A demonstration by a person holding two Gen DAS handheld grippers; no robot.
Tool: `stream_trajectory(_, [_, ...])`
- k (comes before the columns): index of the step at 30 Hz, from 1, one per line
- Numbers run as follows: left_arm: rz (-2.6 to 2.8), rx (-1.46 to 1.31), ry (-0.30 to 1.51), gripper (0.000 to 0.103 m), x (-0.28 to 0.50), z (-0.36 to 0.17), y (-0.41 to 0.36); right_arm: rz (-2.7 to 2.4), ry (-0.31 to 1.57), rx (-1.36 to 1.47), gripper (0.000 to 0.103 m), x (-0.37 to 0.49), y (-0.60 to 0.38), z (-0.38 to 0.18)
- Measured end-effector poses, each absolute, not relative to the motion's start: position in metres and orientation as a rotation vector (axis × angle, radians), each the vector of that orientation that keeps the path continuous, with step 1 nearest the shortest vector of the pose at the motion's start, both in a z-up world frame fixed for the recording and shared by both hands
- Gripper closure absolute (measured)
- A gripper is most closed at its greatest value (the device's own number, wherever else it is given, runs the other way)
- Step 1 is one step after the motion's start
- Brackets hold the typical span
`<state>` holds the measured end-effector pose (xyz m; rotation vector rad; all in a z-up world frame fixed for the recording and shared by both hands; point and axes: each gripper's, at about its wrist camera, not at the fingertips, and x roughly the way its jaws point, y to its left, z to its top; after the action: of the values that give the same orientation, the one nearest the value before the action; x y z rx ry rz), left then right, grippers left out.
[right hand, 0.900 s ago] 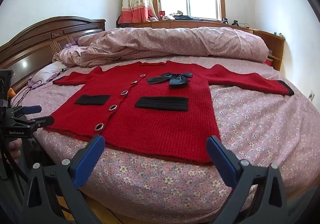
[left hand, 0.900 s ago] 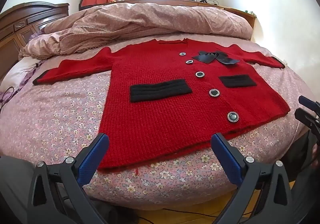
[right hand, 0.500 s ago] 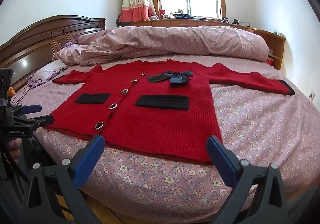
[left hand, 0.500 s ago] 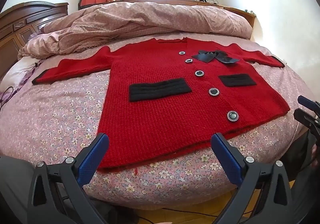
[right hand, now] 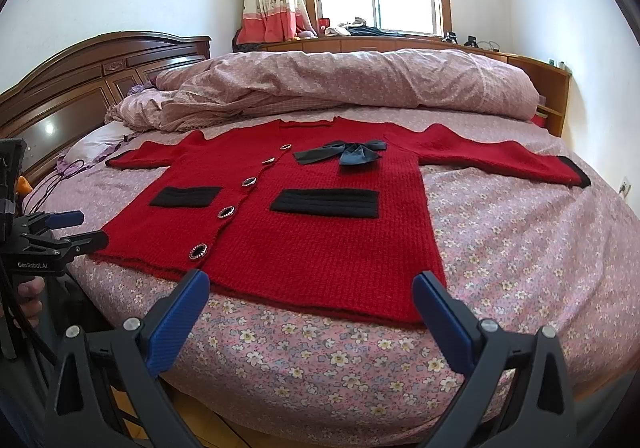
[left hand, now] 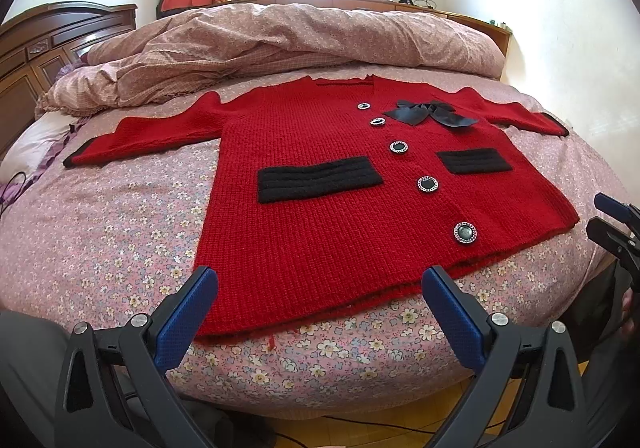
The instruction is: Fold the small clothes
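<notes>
While the red cardigan [left hand: 320, 232] lies flat, sleeves spread, on the floral bed [left hand: 100, 248] below the bunched duvet [left hand: 280, 36], left gripper [left hand: 320, 300] and right gripper [right hand: 312, 298] hover near the cardigan's hem, jaws wide apart, empty.

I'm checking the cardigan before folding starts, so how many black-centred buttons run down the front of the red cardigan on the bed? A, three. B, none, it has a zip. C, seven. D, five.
D: five round buttons run down the front of the red cardigan, from one near the neckline to the lowest one near the hem.
</notes>
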<state>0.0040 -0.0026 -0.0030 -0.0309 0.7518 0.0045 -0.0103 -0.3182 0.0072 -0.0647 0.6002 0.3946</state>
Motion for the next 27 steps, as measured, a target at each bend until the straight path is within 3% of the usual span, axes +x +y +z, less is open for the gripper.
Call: stream_trajectory(27, [0.003, -0.033, 0.754, 0.004, 0.0017, -0.0024, -0.0009, 0.397, 0.601, -0.059, 0.0, -0.0103, -0.3193, 0.0069])
